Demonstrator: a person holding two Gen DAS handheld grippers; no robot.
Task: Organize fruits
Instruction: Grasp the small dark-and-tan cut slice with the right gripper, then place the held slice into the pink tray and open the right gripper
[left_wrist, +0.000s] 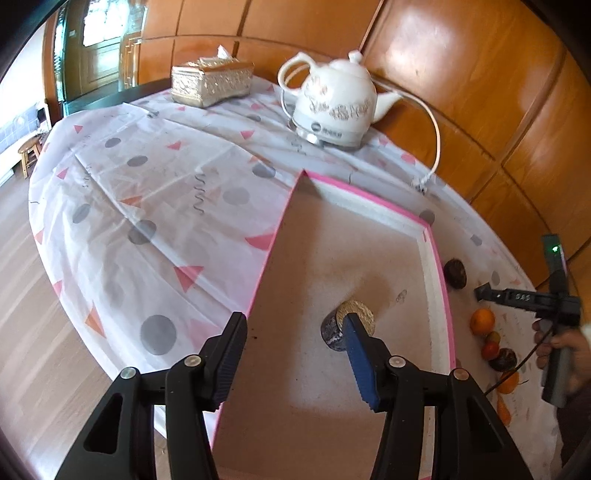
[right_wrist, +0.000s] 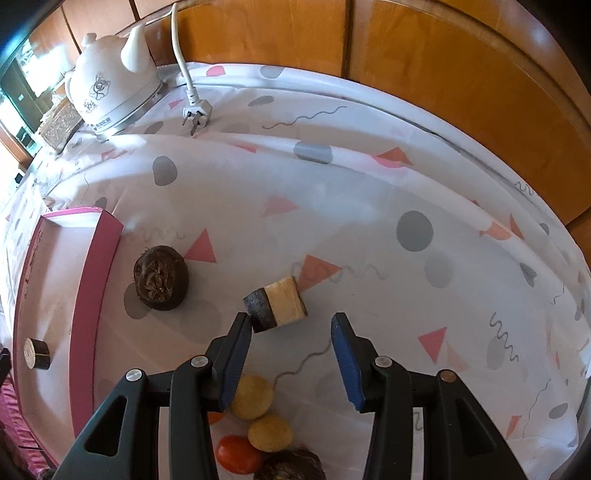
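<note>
A pink-rimmed box lid (left_wrist: 439, 280) lies on the table; it also shows at the left of the right wrist view (right_wrist: 98, 273). A short cut piece with dark skin (left_wrist: 334, 330) lies inside it, also seen in the right wrist view (right_wrist: 37, 353). My left gripper (left_wrist: 293, 332) is open just above the box, the piece beside its right finger. My right gripper (right_wrist: 291, 332) is open and empty; a similar cut piece (right_wrist: 277, 304) lies on the cloth just beyond its fingertips. A dark round fruit (right_wrist: 160, 277) sits beside the box. Yellow (right_wrist: 253, 397) and red-orange (right_wrist: 238, 454) fruits lie under the right gripper.
A white electric kettle (left_wrist: 334, 103) with cord and loose plug (right_wrist: 197, 110) stands at the back. A gold tissue box (left_wrist: 212, 81) is at the back left. Wooden wall panels (right_wrist: 461, 66) curve behind the table. The round table's edge (left_wrist: 74, 325) drops off at the left.
</note>
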